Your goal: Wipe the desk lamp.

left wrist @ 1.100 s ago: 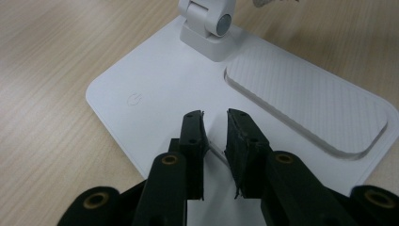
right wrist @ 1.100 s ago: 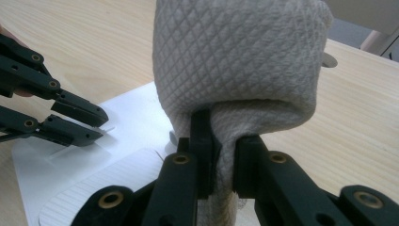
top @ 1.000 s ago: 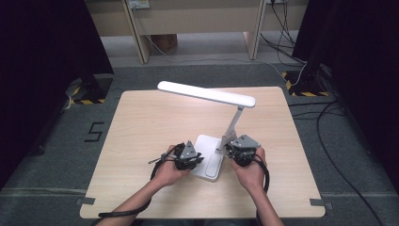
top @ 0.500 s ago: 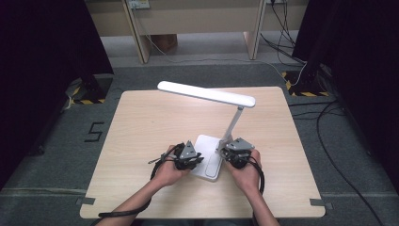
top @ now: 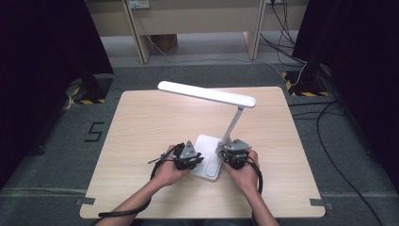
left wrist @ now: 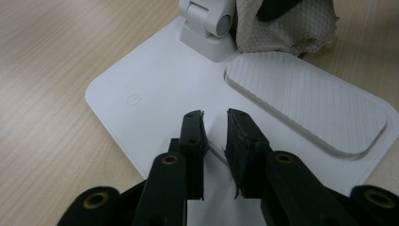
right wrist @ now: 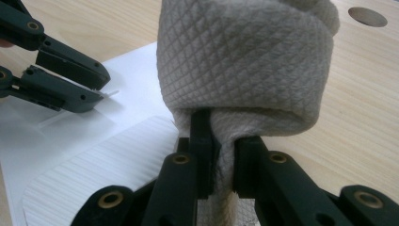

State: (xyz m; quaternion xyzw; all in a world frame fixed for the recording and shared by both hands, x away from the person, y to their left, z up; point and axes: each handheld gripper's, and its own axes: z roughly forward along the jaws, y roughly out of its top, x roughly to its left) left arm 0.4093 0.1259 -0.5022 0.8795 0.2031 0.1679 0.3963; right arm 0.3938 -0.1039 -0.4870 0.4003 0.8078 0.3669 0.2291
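One white desk lamp (top: 211, 141) stands on the light wooden surface (top: 141, 122), its flat base (left wrist: 155, 94) near the person's edge and its one long light bar (top: 207, 93) held level above on a slanted stem. Two grippers work at that base. The left gripper (left wrist: 215, 123) rests over the base's near edge with its jaws nearly together, a narrow gap between them, and a thin clear sliver seems caught there, though I cannot tell whether the pads press on it. The right gripper (right wrist: 221, 141) is clamped on one beige quilted cloth (right wrist: 244, 61), which is bunched into a roll and sits just beside the lamp's hinge (left wrist: 207, 23), over the base's far side. The base carries one ribbed rectangular recess (left wrist: 306, 103), which holds nothing, and one small power symbol (left wrist: 134, 99) embossed on its smooth part. A large dark "5" (top: 94, 132) is marked on the grey floor (top: 56, 160) left of the surface.
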